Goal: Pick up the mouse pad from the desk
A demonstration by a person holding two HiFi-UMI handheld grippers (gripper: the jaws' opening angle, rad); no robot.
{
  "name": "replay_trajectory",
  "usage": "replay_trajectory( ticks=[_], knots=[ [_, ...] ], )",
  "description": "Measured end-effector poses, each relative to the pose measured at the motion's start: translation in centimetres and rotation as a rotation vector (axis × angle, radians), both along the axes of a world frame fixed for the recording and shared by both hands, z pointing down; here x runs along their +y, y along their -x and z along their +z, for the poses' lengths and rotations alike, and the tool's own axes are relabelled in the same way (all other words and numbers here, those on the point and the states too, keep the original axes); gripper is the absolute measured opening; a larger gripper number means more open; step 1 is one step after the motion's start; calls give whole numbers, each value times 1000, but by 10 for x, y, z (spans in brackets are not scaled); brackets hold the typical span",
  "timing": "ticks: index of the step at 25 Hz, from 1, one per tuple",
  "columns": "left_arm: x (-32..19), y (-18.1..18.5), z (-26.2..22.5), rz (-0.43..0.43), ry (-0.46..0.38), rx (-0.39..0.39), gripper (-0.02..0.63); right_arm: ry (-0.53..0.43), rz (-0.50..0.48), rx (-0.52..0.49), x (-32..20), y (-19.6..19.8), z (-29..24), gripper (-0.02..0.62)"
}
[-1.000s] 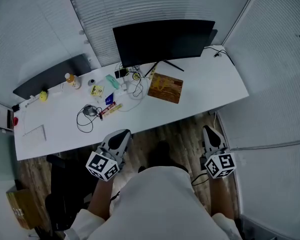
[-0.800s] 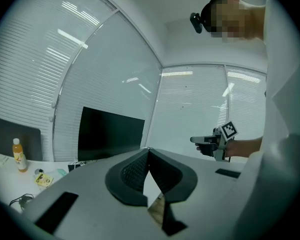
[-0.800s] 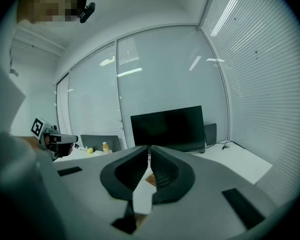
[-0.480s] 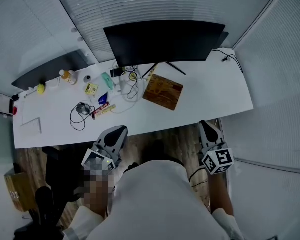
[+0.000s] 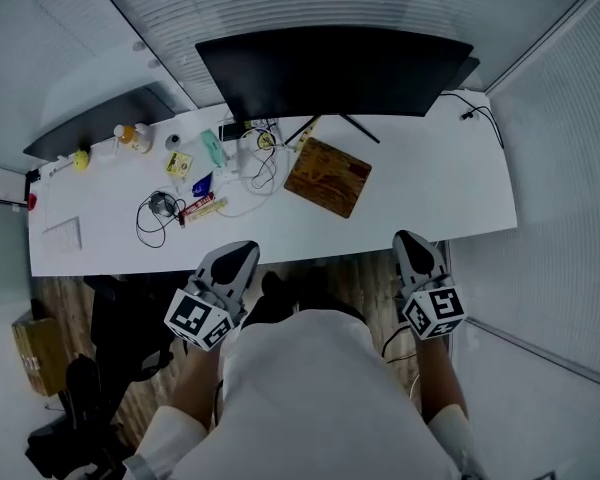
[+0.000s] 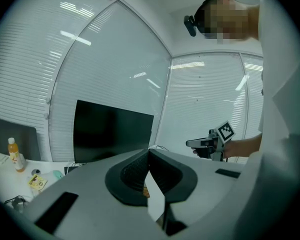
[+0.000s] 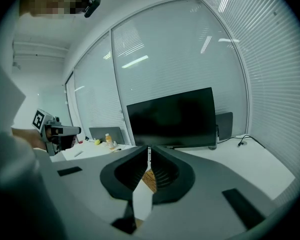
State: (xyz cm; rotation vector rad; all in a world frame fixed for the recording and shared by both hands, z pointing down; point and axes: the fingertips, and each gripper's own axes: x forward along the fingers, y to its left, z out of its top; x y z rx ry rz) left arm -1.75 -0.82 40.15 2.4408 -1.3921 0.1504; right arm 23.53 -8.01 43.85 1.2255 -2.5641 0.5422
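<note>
**Both tools clenched and empty, short of the table; mouse pad not yet touched**

The setting is an office corner walled with slatted blinds. A white table runs across it, with a dark monitor standing at its far edge. The mouse pad, brown and patterned, lies flat near the middle of the table. It sits just in front of the monitor's foot, skewed to the table's edges, with nothing on top of it. Loose cables, a bottle and small items are grouped towards the far left. The table surface around the pad's right and near sides is bare.

The person stands at the near edge with one tool in each hand.
- **Left tool:** its jaws are pressed together with nothing between them.
- **Right tool:** likewise clenched and empty.

Both are off the table's near edge, well apart from the pad, and aimed towards it. Each gripper view shows the pad in line beyond its closed jaws.

**Judgement:** this is an approach posture, and the grasp has not begun. A thin pad lying flat offers no side to pinch, so the jaws will need to open and work in at an edge or corner. The near and right edges appear the most accessible.
</note>
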Motion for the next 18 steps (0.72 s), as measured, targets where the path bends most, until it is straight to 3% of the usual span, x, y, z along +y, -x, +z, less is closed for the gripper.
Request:
replay_trajectory(
  ticks=[7, 18],
  knots=[
    [-25, 1, 21, 36, 34, -13, 17, 40, -3, 30, -19, 10, 22, 38],
    [-83, 10, 59, 179, 82, -12, 17, 146, 20, 106, -66, 38, 63, 43]
  ],
)
